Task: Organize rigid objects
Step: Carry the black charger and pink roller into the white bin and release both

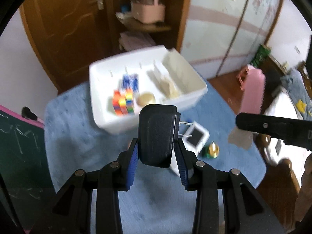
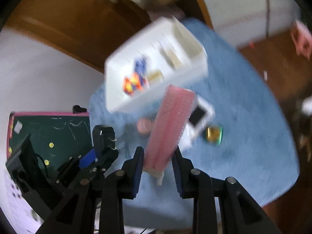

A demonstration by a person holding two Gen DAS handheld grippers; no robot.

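Observation:
My left gripper [image 1: 158, 152] is shut on a black plug adapter [image 1: 157, 136], whose two metal prongs point right. It hangs above the blue mat [image 1: 78, 136], just in front of the white divided bin [image 1: 117, 124]. My right gripper [image 2: 158, 159] is shut on a pink bristly brush [image 2: 171, 124], held tilted above the mat. In the left wrist view that brush [image 1: 253, 91] and the right gripper [image 1: 245, 122] show at the right. In the right wrist view the left gripper [image 2: 101, 152] and adapter [image 2: 103, 138] show at the lower left. The bin [image 2: 120, 101] holds a multicoloured cube [image 1: 122, 103], a blue item and a round tan item.
On the mat near the bin lie a small white device with a dark screen [image 1: 196, 136] and a gold and green object [image 1: 212, 149]. A green chalkboard with a pink frame [image 1: 17, 146] stands at the left. A wooden door and shelves rise behind the bin. Both views are blurred.

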